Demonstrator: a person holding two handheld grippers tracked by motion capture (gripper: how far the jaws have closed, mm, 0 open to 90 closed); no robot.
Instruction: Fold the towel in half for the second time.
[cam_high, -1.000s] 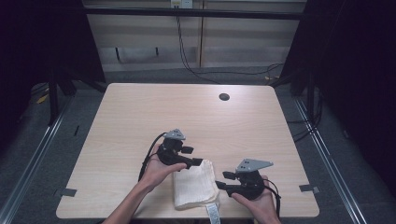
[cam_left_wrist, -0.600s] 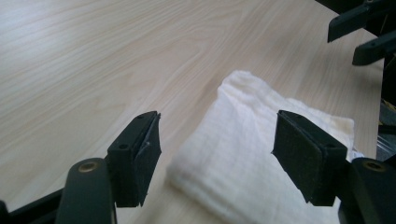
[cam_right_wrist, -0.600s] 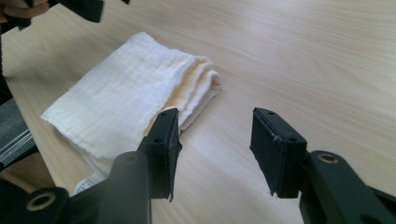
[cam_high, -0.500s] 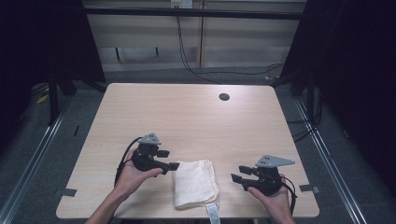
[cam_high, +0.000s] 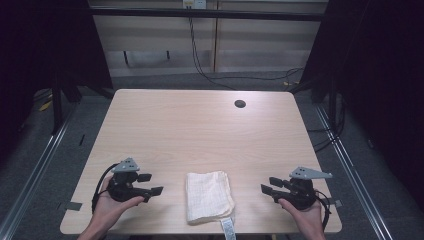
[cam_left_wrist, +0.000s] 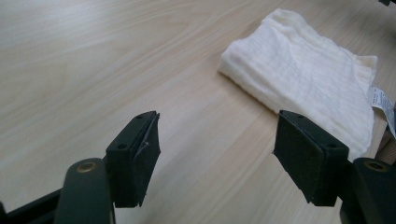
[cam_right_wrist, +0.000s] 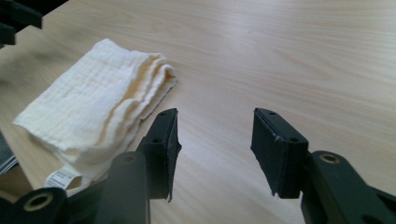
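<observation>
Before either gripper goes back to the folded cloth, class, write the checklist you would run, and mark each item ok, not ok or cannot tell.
1. Folded cloth lies flat on the table, near its front edge: ok.
2. Left gripper open, nothing between its jaws: ok.
3. Right gripper open, nothing between its jaws: ok.
4. Both grippers apart from the cloth, one on each side: ok.
5. Cloth's label inside the table edge: not ok, it hangs over the front edge.
6. Layers stacked evenly all round: cannot tell.
</observation>
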